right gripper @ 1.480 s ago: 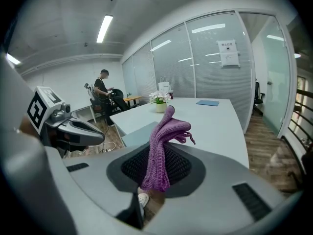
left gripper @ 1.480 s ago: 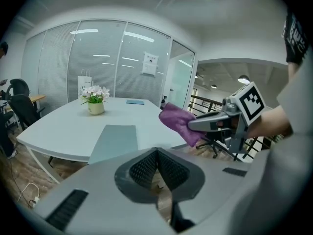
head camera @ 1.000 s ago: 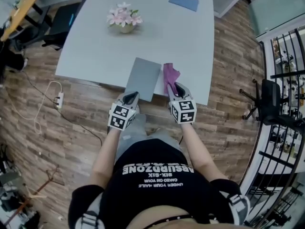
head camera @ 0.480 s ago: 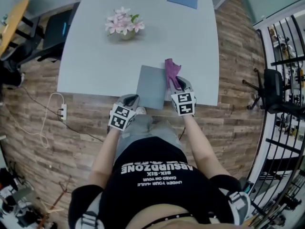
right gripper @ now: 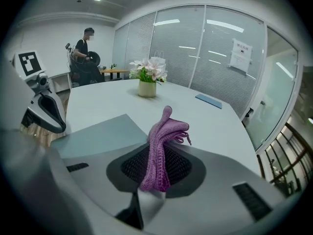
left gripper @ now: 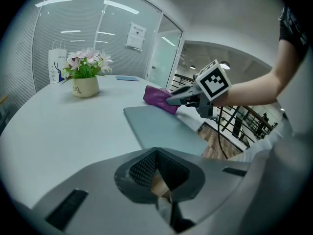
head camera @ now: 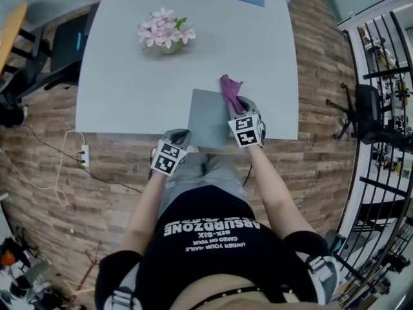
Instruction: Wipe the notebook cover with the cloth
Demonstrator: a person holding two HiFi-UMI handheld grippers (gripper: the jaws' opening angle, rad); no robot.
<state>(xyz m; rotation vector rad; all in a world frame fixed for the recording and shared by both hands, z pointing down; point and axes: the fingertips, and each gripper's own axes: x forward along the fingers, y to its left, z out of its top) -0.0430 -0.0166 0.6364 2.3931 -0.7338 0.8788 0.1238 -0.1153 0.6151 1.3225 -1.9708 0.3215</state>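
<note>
At the notebook's (head camera: pixel 208 118) right edge, the right gripper (head camera: pixel 237 103) hangs with its jaws clamped on the purple cloth (head camera: pixel 230 88), whose loose end flops by the far right corner (not flat on the cover). Off the near left corner, the left gripper (head camera: pixel 179 136) is closed and empty. Wiping looks about to start: the cloth needs lowering onto the cover, then dragging leftward, lightly, so the notebook doesn't slide.

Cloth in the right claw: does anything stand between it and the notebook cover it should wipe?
Nothing visible does. The cloth, clamped in the right claw, is at the far right corner of the notebook cover, and the cover lies bare. The left claw sits shut off its near left corner; the flower pot stands well beyond.
</note>
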